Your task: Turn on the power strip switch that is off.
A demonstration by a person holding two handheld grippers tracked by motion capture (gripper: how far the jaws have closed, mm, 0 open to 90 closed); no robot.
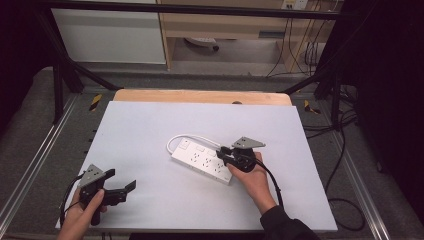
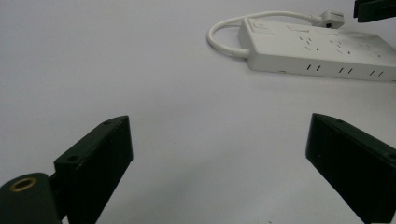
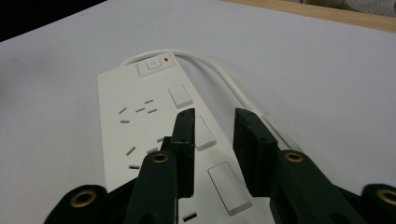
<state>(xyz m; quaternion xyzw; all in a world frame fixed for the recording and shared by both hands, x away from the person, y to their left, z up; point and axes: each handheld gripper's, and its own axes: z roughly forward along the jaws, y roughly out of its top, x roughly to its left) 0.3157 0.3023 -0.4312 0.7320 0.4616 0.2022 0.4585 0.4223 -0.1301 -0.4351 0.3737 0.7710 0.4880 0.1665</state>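
Note:
A white power strip (image 1: 202,160) (image 2: 317,51) (image 3: 135,121) lies flat near the middle of the white table top (image 1: 150,125). Its short white cable (image 1: 192,137) (image 2: 224,32) (image 3: 224,79) loops round the switch end, and the plug (image 2: 329,18) (image 3: 275,128) rests by the strip's far side. My right gripper (image 1: 222,152) (image 3: 215,121) hovers over the strip's right half. Its jaws stand a narrow gap apart with nothing held between them, and the plug lies just beside one jaw. My left gripper (image 1: 120,180) (image 2: 219,140) sits near the front left corner, wide open and empty.
A wooden strip (image 1: 200,96) borders the table's far edge. Metal rails (image 1: 35,165) run along both sides, and black cables (image 1: 345,150) lie on the floor to the right. A wooden cabinet (image 1: 225,25) stands beyond the table.

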